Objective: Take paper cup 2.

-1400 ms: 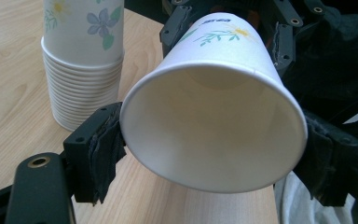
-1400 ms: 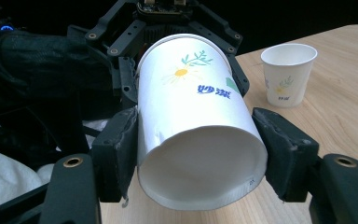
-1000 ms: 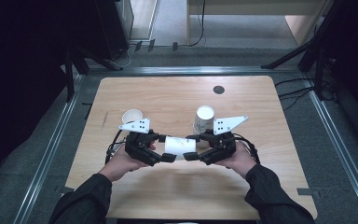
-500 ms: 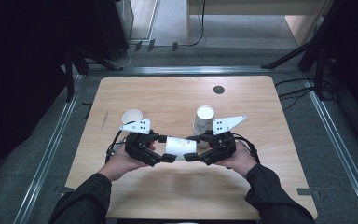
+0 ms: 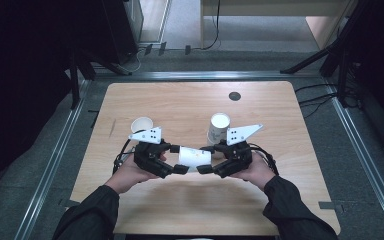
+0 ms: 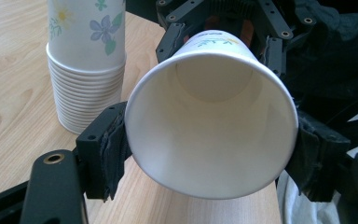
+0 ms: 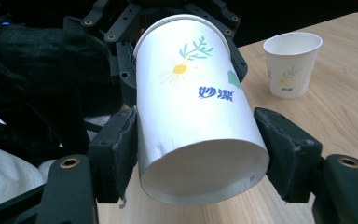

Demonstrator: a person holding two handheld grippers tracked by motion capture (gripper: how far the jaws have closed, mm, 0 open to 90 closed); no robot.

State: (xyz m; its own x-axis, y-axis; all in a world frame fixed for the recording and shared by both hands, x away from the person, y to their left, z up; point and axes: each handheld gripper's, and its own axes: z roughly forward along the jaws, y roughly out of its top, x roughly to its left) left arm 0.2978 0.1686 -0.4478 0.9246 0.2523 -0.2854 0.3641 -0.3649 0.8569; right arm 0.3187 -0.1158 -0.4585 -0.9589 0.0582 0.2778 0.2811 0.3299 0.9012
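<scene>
In the lower middle of the high view, both tools grip one paper cup (image 5: 194, 156): the left tool (image 5: 177, 160) at the rim, the right tool (image 5: 205, 160) at the base. The cup is light and thin, so it crushes easily; hold gently near the stiffer rim.

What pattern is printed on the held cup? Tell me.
White cup with a yellow daisy, green sprigs and blue characters; clearest in the right gripper view.

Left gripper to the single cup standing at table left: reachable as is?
Probably not yet. The left gripper is shut on the mouth end of the sideways cup, which the right gripper clamps too. The lone cup stands close behind it on bare table; release first.
</scene>
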